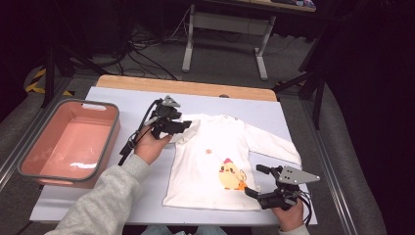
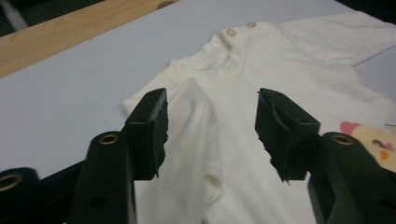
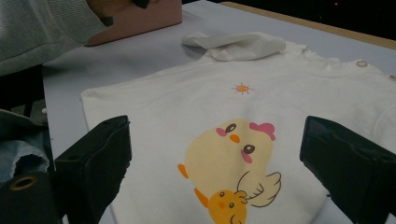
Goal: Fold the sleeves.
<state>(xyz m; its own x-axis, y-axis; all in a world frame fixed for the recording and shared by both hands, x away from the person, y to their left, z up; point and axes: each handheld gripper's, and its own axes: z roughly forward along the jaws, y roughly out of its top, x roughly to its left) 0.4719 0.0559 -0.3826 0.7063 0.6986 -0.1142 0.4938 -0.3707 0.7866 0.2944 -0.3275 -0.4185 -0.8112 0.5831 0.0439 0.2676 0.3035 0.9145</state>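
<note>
My left gripper [image 2: 211, 135] jaws wide, empty, over folded-in sleeve [image 2: 196, 140] of shirt [image 1: 220, 161] directly ahead; right gripper [image 3: 215, 172] wide, empty, at hem corner; shirt's long axis runs away from me

3 cams: one fixed overhead, two jaw-mounted, close in.
High view looks forward-down on the table [image 1: 73, 205]; both gripper views skim low, sharing the shirt [image 1: 215, 161].
</note>
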